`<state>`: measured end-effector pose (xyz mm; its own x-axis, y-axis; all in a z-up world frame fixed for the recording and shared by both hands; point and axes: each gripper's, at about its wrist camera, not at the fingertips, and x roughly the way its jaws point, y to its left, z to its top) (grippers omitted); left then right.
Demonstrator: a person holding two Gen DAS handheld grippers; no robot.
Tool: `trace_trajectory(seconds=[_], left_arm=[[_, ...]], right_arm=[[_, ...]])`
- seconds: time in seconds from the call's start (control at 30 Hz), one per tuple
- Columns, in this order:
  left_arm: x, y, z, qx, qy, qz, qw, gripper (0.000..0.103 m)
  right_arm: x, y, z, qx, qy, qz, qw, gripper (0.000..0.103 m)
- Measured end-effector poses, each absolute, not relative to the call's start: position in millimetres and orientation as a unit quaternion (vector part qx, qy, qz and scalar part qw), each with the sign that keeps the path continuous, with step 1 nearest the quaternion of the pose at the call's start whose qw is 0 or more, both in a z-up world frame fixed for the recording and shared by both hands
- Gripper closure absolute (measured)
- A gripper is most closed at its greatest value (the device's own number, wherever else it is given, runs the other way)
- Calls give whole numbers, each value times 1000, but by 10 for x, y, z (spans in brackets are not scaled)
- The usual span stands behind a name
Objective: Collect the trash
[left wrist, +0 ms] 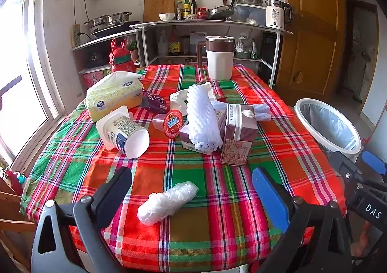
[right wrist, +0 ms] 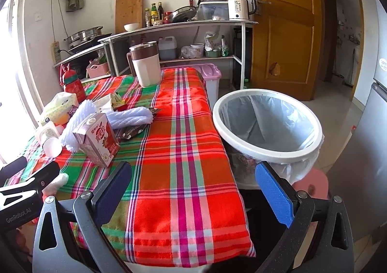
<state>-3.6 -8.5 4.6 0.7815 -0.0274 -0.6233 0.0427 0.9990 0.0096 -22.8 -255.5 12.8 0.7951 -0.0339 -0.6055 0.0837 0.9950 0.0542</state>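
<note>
Your left gripper (left wrist: pixel 191 190) hangs spread wide around the crumpled plastic wrap (left wrist: pixel 168 202) near the table's edge; your right gripper (right wrist: pixel 193 190), also spread, sits beside the lined trash bin (right wrist: pixel 263 149).

On the tabletop (left wrist: pixel 302 132) lie two foam nets (left wrist: pixel 203 118) (left wrist: pixel 262 112), two milk cartons (left wrist: pixel 238 135) (left wrist: pixel 187 137), one yogurt cup (left wrist: pixel 125 133), one jelly cup (left wrist: pixel 169 124), one crumpled plastic bag (left wrist: pixel 167 202) and two dark wrappers (left wrist: pixel 154 101) (right wrist: pixel 131 132). There is also one tissue pack (left wrist: pixel 113 95), one mug (left wrist: pixel 219 57) and one red bottle (left wrist: pixel 121 58). One lined bin (right wrist: pixel 268 123) stands beside it.
</note>
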Motion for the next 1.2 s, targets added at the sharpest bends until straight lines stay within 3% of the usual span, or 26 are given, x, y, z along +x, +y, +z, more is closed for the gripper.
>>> trace_trajectory(seconds=[1.2], left_arm=[[-59,-52,60,11,327,-14,945,2]], right_arm=[[-246,-2502,144,34,316,-22,948,1]])
